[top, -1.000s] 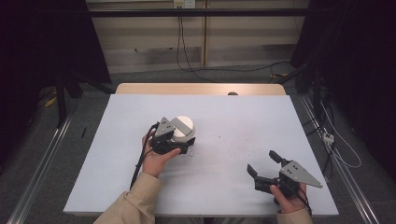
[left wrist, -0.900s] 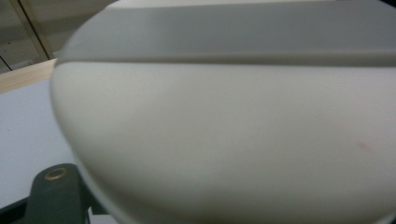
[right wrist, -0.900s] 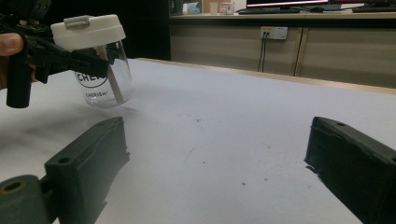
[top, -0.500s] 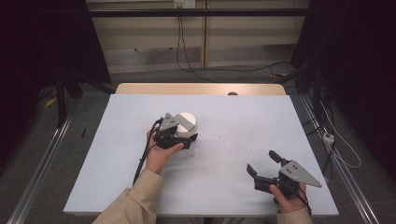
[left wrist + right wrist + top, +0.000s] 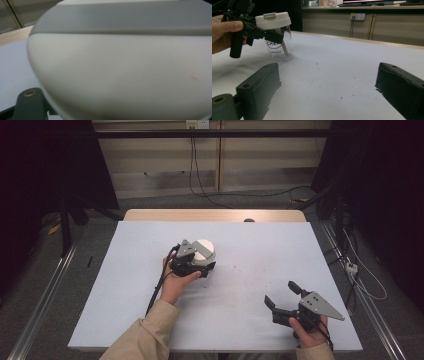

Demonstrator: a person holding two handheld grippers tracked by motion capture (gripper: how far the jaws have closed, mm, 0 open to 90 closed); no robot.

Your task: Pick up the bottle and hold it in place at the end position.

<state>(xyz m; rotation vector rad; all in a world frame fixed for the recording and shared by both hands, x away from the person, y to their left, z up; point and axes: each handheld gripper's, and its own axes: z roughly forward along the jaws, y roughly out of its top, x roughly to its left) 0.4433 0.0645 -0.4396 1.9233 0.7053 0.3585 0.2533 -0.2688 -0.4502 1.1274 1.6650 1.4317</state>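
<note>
White table [image 5: 150,320]: left gripper [image 5: 270,35] clamped on clear white-lidded glass jar [image 5: 277,37], not yet lifted; right gripper [image 5: 283,301] idle, jaws apart.

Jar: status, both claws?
Left claw shut on jar under its white lid, jar standing on table. Right claw open, empty, well apart. Nothing in the way.

One jar, two grippers, one table

A single clear jar [image 5: 279,45] with one white lid [image 5: 273,20]; left gripper [image 5: 192,265], right gripper [image 5: 281,297]; one table [image 5: 250,250].
</note>
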